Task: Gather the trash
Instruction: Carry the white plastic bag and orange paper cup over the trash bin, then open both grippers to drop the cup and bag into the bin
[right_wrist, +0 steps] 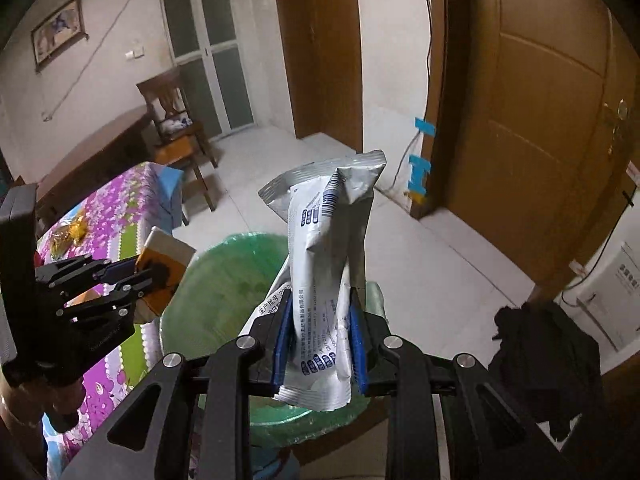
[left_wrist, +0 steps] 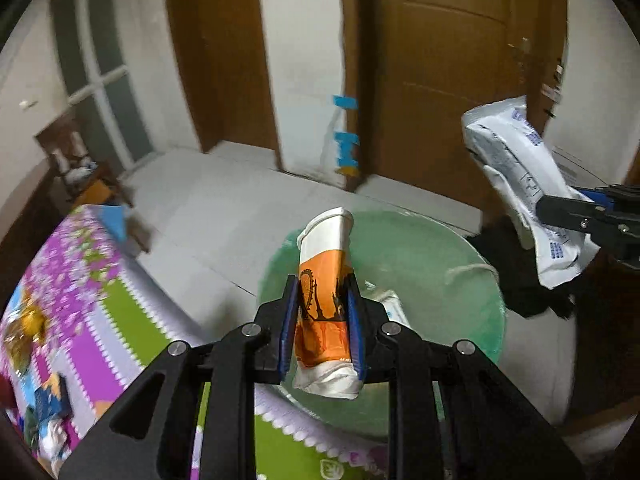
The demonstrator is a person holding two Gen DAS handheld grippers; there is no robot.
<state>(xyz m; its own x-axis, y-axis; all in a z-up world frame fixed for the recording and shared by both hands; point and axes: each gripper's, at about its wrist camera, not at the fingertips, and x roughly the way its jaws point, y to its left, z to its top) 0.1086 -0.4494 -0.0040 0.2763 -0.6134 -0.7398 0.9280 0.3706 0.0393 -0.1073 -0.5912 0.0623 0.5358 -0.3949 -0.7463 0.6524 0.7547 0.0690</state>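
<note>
Right now left claw clenched on flattened paper cup above green-lined bin; right claw pinches foil wrapper beside it. Both light, crushable, wrapper slippery; grip mid-body, w/ gentle squeeze.

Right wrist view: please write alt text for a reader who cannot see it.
The right gripper is shut on a crumpled white printed wrapper, held above a bin lined with a green bag. At left, the left gripper holds an orange paper cup beside a floral tablecloth.
</note>
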